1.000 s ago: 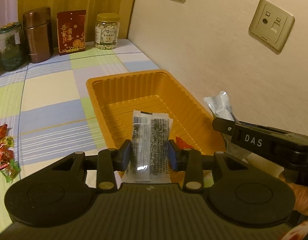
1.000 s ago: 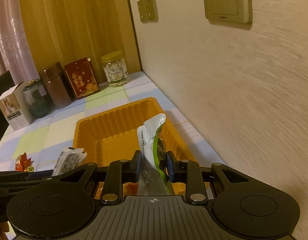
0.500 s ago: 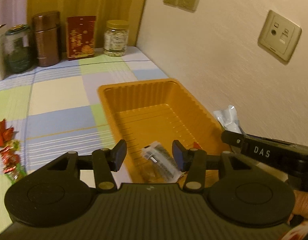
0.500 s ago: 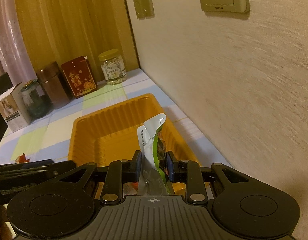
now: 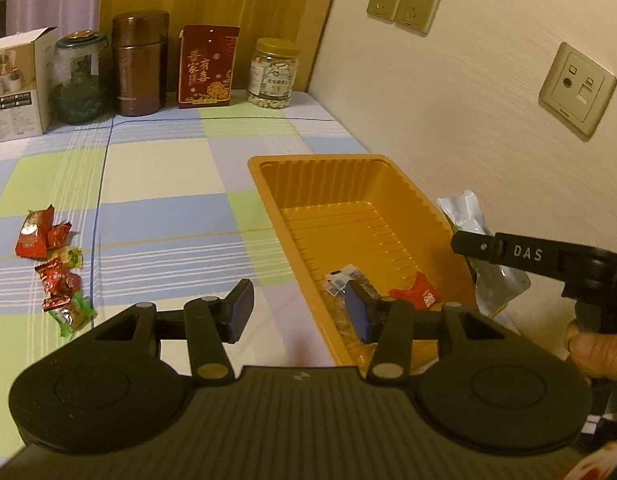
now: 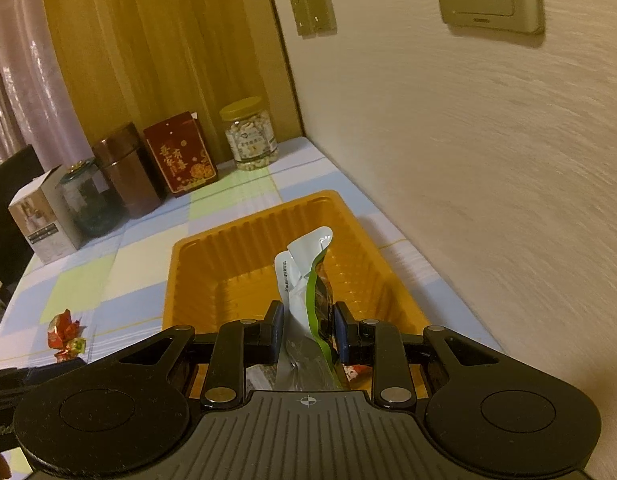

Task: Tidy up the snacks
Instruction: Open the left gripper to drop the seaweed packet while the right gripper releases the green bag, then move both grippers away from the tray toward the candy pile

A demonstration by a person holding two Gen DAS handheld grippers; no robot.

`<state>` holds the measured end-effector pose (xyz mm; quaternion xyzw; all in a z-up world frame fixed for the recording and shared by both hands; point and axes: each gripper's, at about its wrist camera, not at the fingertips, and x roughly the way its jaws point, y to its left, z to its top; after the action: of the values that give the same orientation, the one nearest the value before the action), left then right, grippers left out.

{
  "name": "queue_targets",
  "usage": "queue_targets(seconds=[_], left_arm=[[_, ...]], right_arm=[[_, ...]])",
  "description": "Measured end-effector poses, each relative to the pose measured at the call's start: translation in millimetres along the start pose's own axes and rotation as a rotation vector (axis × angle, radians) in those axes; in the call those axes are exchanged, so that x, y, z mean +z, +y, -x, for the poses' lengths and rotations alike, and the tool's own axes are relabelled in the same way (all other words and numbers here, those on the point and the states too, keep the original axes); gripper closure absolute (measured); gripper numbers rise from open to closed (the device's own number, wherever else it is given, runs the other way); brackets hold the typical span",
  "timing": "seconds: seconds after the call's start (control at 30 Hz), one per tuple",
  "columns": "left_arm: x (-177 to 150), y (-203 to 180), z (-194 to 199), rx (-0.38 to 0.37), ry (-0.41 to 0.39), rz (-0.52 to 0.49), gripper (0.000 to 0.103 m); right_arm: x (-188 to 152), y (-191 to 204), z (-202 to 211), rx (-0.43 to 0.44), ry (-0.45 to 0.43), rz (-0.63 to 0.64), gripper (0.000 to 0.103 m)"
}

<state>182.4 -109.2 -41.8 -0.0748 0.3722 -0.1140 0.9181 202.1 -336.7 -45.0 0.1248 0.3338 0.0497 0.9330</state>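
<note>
Checked desk point(image 5: 160, 168) lies bare left of orange tray point(image 5: 268, 200); left tool point(image 5: 298, 312) apart, empty, over near rim; right tool point(image 6: 306, 330) clamped on green-white packet point(image 6: 304, 276).

A home, by every sign: a table under a checked tablecloth point(image 5: 160, 168) pushed into a corner against a textured wall point(image 5: 448, 112) with power sockets point(image 5: 404, 4) and a data outlet plate point(image 5: 576, 88). Wood panelling point(image 6: 168, 40) and a pale curtain point(image 6: 16, 80) behind. Along the back a jar of nuts point(image 5: 273, 74), a red gift box point(image 5: 207, 66), a brown canister point(image 5: 139, 62), a glass jar point(image 5: 79, 76), a small carton point(image 5: 16, 84).
</note>
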Motion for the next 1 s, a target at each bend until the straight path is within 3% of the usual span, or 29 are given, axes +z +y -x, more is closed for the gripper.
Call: queue_targets(seconds=[0.23, 0.3, 0.37, 1.0], left_arm=[[-3, 7, 3, 0.008, -0.002, 0.019, 0.057], [-5, 8, 5, 0.014, -0.002, 0.022, 0.055], [-8, 10, 7, 0.019, -0.001, 0.022, 0.054], [-30, 22, 77, 0.044, -0.021, 0.047, 0.043]], right_arm=[[4, 3, -10, 0.033, -0.012, 0.0, 0.076], [4, 4, -11, 0.033, -0.012, -0.006, 0.071], [4, 2, -8, 0.04, -0.016, -0.026, 0.055], [-37, 30, 75, 0.014, 0.03, -0.049, 0.053]])
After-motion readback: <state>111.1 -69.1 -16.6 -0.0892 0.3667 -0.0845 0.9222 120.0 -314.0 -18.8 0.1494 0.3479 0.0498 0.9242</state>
